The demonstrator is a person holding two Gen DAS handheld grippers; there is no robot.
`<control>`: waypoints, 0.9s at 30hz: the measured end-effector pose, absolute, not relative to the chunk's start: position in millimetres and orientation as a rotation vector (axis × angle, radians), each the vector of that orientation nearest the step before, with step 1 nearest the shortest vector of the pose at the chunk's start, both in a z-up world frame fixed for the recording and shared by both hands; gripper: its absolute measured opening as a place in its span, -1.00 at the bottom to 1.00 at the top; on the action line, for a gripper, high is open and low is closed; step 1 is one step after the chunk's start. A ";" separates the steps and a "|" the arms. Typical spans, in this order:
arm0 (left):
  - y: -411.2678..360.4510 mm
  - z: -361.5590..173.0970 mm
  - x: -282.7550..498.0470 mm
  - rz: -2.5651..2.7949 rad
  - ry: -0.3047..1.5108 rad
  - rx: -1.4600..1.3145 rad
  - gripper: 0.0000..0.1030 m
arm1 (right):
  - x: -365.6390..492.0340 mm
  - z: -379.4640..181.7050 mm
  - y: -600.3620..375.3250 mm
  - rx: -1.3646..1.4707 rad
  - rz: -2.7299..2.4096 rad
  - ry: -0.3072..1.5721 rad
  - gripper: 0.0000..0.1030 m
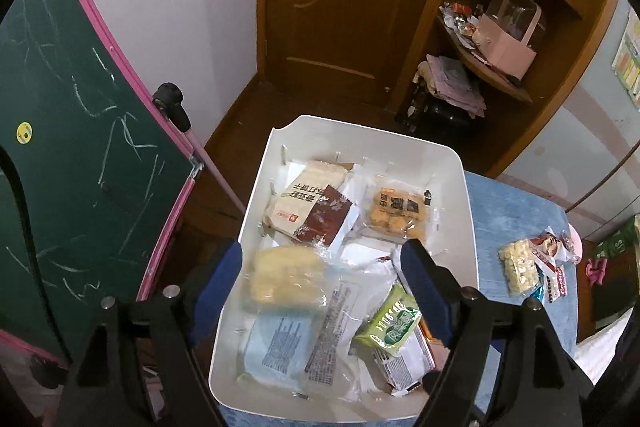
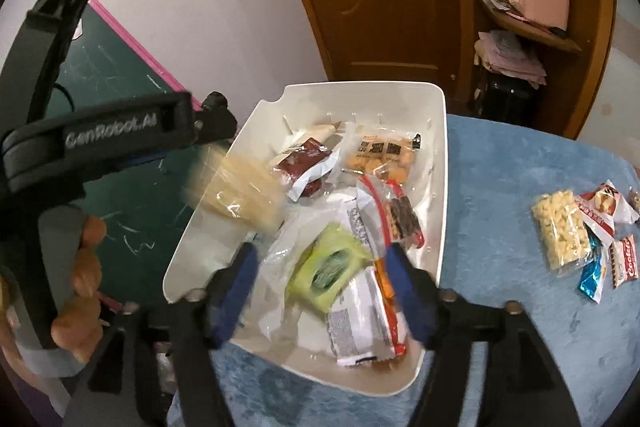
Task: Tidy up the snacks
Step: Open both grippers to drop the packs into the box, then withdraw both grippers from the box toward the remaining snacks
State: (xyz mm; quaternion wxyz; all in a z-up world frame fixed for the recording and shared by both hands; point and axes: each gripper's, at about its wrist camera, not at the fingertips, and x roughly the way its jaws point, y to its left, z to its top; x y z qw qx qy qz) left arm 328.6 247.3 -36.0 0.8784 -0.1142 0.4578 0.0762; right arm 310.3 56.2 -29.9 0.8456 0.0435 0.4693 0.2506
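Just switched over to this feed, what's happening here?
A person is sorting snack packets into a white bin on a blue cloth-covered table. The left gripper is open above a clear bag of yellow snacks; in the right view that bag is blurred, apparently just dropped. The right gripper hovers open over a green packet. A few packets remain on the table outside the bin.

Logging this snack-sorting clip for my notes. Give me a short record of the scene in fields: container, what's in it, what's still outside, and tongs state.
container: white plastic bin on blue cloth
inside: many packets, among them a green packet and an orange cracker pack
outside: small snack pile on the cloth, right of the bin
left tongs: open, above the bin
right tongs: open, above the bin
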 end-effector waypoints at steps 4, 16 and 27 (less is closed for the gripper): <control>238.4 -28.7 320.5 0.162 0.942 -0.213 0.57 | 300.7 -28.4 48.3 0.114 0.540 0.994 0.44; 206.3 7.1 272.7 0.077 0.884 -0.187 0.57 | 261.4 -2.6 22.4 0.135 0.549 0.952 0.44; 161.3 44.0 219.6 -0.045 0.879 -0.098 0.57 | 224.6 21.1 -24.5 0.133 0.524 0.884 0.44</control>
